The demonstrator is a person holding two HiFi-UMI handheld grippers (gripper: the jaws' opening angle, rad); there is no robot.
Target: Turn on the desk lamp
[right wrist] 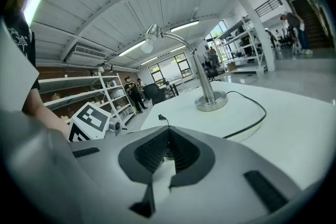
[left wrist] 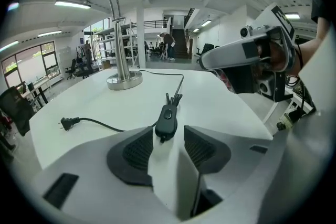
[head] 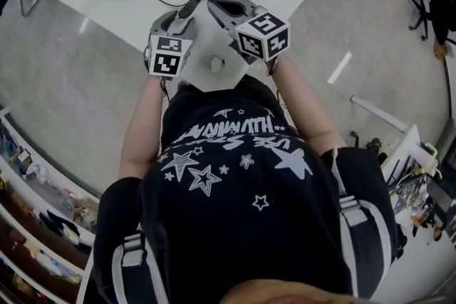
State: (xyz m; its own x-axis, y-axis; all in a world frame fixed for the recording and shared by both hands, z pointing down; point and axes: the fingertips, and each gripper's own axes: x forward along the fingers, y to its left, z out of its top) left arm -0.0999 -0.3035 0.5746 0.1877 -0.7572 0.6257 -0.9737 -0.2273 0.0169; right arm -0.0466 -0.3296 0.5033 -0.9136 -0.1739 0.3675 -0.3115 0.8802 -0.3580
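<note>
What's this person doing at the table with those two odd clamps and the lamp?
A person holds a two-jaw gripper in each hand over a white table that carries a silver desk lamp. The left gripper is open, with the black inline switch on the lamp's cord right at its jaw tips, not gripped. The right gripper is shut and empty. The cord's plug lies loose on the table.

L gripper [left wrist: 167,139] jaws apart, R gripper [right wrist: 168,147] jaws together, side by side.
</note>
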